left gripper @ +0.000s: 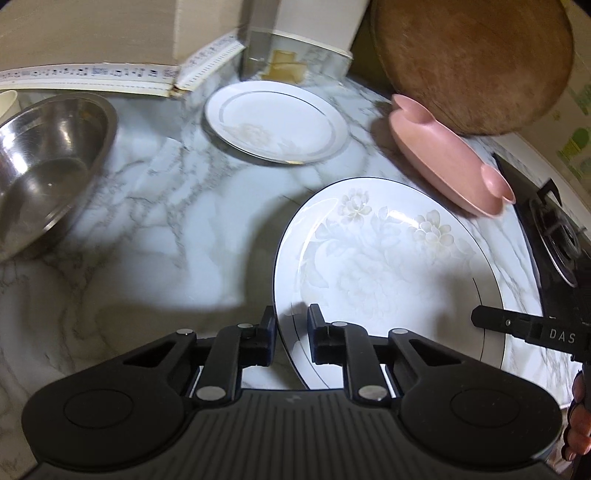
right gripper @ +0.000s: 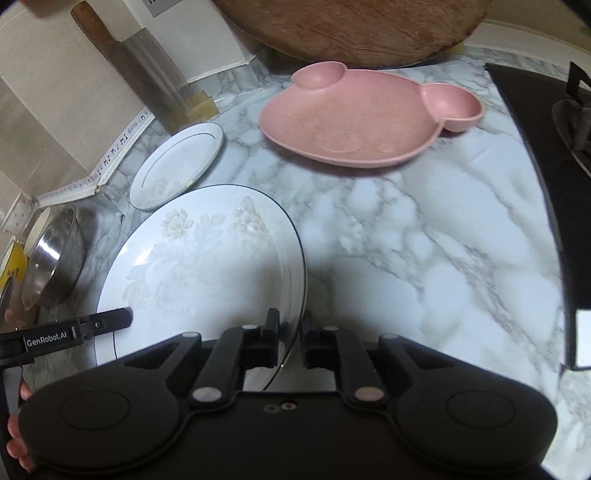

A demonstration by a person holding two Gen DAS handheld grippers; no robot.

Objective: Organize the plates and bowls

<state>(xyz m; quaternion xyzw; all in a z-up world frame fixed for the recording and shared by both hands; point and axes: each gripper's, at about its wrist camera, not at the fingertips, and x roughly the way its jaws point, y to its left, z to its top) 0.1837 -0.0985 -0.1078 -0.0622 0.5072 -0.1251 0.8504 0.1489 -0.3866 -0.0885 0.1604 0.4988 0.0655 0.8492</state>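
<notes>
A large white flower-print plate [left gripper: 384,266] [right gripper: 199,266] is held above the marble counter by both grippers. My left gripper [left gripper: 291,332] is shut on its left rim. My right gripper [right gripper: 290,334] is shut on its right rim; its finger also shows at the right of the left wrist view [left gripper: 517,328]. A smaller white plate [left gripper: 275,122] [right gripper: 177,166] lies flat further back. A pink bear-shaped divided plate [left gripper: 447,158] [right gripper: 365,114] lies at the back right. A steel bowl [left gripper: 44,170] [right gripper: 51,258] stands at the left.
A round wooden board [left gripper: 472,62] [right gripper: 347,26] leans against the back wall behind the pink plate. A black gas hob [left gripper: 554,236] [right gripper: 546,147] borders the counter on the right. A cleaver [right gripper: 122,62] leans in the back corner. A cup [left gripper: 7,103] stands behind the steel bowl.
</notes>
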